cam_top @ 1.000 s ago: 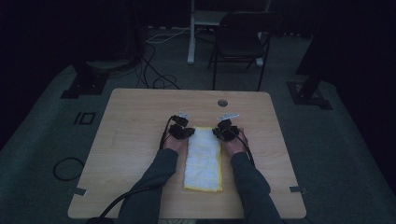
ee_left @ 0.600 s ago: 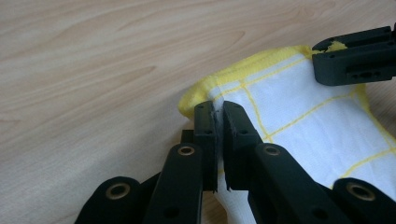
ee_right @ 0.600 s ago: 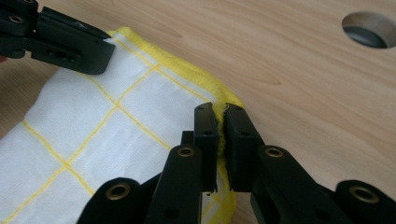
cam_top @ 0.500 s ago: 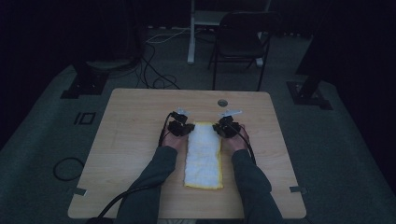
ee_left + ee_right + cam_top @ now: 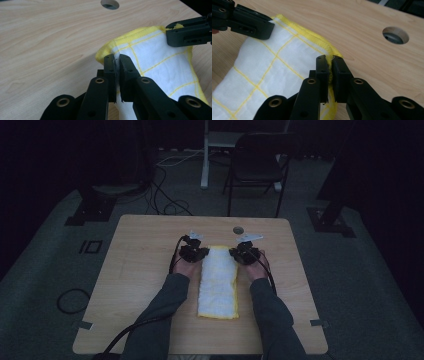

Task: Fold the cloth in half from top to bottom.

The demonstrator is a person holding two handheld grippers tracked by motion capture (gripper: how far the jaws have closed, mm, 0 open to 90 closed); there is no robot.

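Claws: our left claw (image 5: 117, 58) and right claw (image 5: 330, 60) stay clamped on the cloth (image 5: 218, 280) corners, now lifted nearer us; pinched edges hidden

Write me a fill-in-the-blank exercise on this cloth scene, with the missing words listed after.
1. The white cloth with the yellow grid and hem lies on a ____ table.
2. The left gripper is ____ on the cloth's edge.
3. The right gripper pinches the cloth's ____ hem.
4. Beyond the cloth, the tabletop has a round ____.

Missing words: wooden; shut; yellow; hole
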